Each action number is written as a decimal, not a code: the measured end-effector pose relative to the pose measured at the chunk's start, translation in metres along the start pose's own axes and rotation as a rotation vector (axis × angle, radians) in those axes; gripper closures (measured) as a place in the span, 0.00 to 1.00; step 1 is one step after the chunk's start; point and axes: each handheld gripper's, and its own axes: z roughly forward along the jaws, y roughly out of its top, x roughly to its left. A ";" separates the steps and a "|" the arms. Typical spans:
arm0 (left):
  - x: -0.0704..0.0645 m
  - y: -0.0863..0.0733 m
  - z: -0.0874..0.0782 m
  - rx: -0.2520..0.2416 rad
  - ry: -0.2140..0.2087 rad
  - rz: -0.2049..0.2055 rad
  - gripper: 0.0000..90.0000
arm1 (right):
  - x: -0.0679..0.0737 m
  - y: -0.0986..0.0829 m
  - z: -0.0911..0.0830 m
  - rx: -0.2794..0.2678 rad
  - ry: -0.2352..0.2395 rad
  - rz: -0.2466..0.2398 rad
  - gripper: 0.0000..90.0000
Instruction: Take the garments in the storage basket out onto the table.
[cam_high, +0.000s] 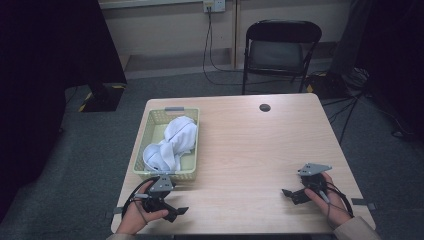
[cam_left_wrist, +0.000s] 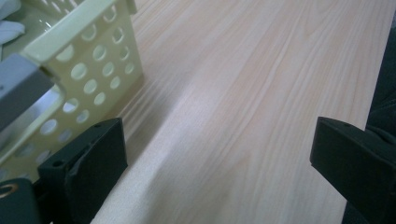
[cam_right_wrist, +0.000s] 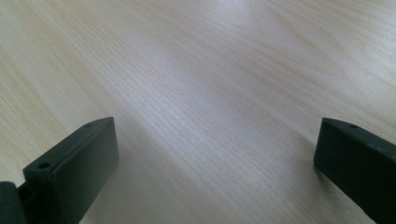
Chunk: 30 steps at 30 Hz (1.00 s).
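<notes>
A pale yellow perforated basket (cam_high: 191, 145) stands on the left half of the wooden table (cam_high: 250, 150) and holds crumpled white cloth (cam_high: 172, 140). My left gripper (cam_high: 172, 206) rests near the table's front edge, just in front of the basket, open with nothing between its jaws. In the left gripper view the basket's corner (cam_left_wrist: 88, 70) is close beside the left jaw, and the gripper (cam_left_wrist: 219, 154) is over bare wood. My right gripper (cam_high: 292, 196) lies at the front right, open and empty. The right gripper view has the gripper (cam_right_wrist: 215, 154) wide open over wood grain.
A dark round hole (cam_high: 265, 107) sits near the table's far edge. A black folding chair (cam_high: 280, 50) stands behind the table, with cables (cam_high: 210, 50) on the floor. Dark curtains (cam_high: 45, 75) hang at the left. Bare tabletop lies between the two grippers.
</notes>
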 end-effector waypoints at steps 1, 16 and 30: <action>-0.001 0.001 0.000 -0.001 -0.002 0.002 0.04 | 0.000 0.000 0.000 0.000 0.000 0.000 0.00; -0.003 0.018 -0.008 -0.028 -0.020 0.005 0.04 | 0.000 0.000 0.000 0.000 0.000 0.000 0.00; -0.001 0.035 -0.017 -0.060 -0.032 0.002 0.04 | 0.000 0.000 0.000 0.000 0.000 0.000 0.00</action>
